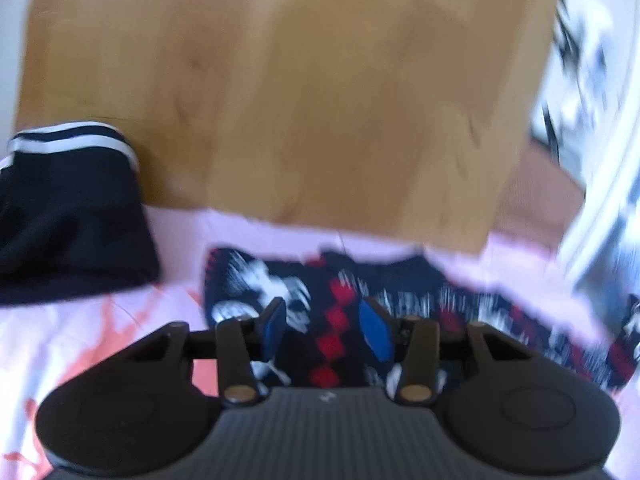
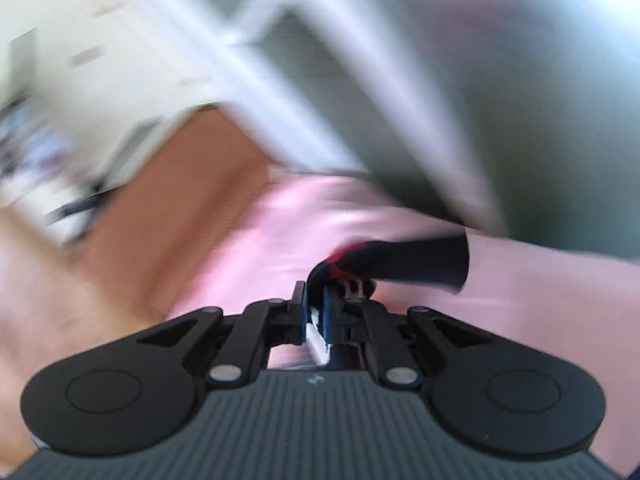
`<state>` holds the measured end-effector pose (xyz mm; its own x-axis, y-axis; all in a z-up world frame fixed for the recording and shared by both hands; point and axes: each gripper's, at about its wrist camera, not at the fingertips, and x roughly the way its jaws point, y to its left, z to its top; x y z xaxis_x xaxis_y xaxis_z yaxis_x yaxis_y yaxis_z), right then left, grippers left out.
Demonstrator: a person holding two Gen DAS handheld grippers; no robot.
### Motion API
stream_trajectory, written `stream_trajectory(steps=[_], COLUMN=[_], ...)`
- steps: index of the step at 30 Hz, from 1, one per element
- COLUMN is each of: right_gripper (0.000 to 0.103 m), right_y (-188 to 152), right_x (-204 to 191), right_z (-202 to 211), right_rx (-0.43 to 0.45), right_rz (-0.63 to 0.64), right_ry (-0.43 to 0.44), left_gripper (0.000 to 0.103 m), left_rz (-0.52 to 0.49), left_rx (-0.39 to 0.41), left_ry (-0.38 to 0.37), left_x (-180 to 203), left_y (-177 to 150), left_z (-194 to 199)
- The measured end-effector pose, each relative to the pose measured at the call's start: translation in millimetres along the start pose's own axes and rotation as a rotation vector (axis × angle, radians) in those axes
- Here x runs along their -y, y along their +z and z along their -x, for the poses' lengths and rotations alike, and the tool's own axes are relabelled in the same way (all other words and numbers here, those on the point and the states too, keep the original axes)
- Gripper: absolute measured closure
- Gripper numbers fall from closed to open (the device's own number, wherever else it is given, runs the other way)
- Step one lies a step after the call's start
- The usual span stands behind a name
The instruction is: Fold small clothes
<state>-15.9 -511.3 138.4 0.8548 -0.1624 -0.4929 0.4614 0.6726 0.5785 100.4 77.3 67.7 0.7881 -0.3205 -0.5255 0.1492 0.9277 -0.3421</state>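
A navy knitted garment (image 1: pixel 400 280) with red diamonds and white marks lies spread on a pink sheet (image 1: pixel 80 340) in the left wrist view. My left gripper (image 1: pixel 324 330) hovers just above it, its blue pads (image 1: pixel 374 332) apart, and nothing is pinched between them. In the blurred right wrist view my right gripper (image 2: pixel 315 300) is shut on an edge of dark cloth with a red patch (image 2: pixel 412 260). That cloth stretches off to the right above the pink sheet (image 2: pixel 288 232). A sliver of white shows between the pads.
A second navy garment (image 1: pixel 68 208) with white stripes lies at the left on the sheet. A wooden board (image 1: pixel 300 100) rises beyond the garments. White furniture bars (image 2: pixel 320 100) and a brown floor (image 2: pixel 180 200) lie past the sheet's edge.
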Motion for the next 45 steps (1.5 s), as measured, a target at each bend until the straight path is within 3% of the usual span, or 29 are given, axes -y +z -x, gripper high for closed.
stream_trajectory(steps=[6,8,11,14,19,23,25,28,33,35,38,39,41,42,43,45], right_gripper=[0.095,0.095,0.095,0.095,0.094,0.080,0.071,0.068,0.068,0.068,0.068,0.071,0.077,0.078,0.075,0.068], right_y=[-33,-65,-128,-194,-270,-268,-247,-210,-157,-145,-137,-137,-147,-153,-165,-178], right_x=[-168,-221,-276,-293,-264,-233,-222,-197,-145,-126,-107,-106,-114,-119,-126,-143], right_z=[-29,-42,-60,-80,-113,-104,-91,-62,-43,-44,-51,-55,-65,-72,-82,-85], right_rx=[-0.118,-0.190,-0.313,-0.443,-0.674,-0.749,-0.706,-0.546,-0.305,-0.264,-0.255,-0.252,-0.270,-0.303,-0.321,-0.285], right_rz=[0.232,0.304,0.408,0.491,0.553,0.437,0.415,0.430,0.441,0.430,0.369,0.367,0.398,0.454,0.551,0.715], right_ry=[0.348,0.460,0.553,0.571,0.514,0.509,0.514,0.496,0.289,0.192,0.145,0.140,0.142,0.122,0.069,0.030], left_gripper=[0.061,0.061,0.061,0.061,0.060,0.058,0.058,0.058,0.052,0.040,0.038,0.040,0.088,0.088,0.088,0.089], left_rz=[0.195,0.235,0.264,0.277,0.237,0.166,0.136,0.095,0.059,0.036,-0.044,-0.086,-0.190,-0.232,-0.242,-0.174], left_rx=[0.050,0.052,0.054,0.029,-0.050,-0.075,-0.084,-0.106,-0.118,-0.109,-0.107,-0.103,-0.114,-0.134,-0.129,-0.147], left_ry=[-0.009,-0.010,-0.011,-0.007,-0.028,-0.046,-0.057,-0.079,-0.068,-0.064,-0.070,-0.053,0.046,0.113,0.127,0.100], left_x=[-51,-63,-74,-78,-66,-50,-42,-30,-16,-8,13,21,37,39,37,25], left_y=[16,17,17,17,15,8,4,-3,-11,-14,-23,-27,-36,-40,-42,-36], left_z=[20,22,23,19,6,0,-2,-9,-17,-20,-26,-29,-40,-47,-48,-44])
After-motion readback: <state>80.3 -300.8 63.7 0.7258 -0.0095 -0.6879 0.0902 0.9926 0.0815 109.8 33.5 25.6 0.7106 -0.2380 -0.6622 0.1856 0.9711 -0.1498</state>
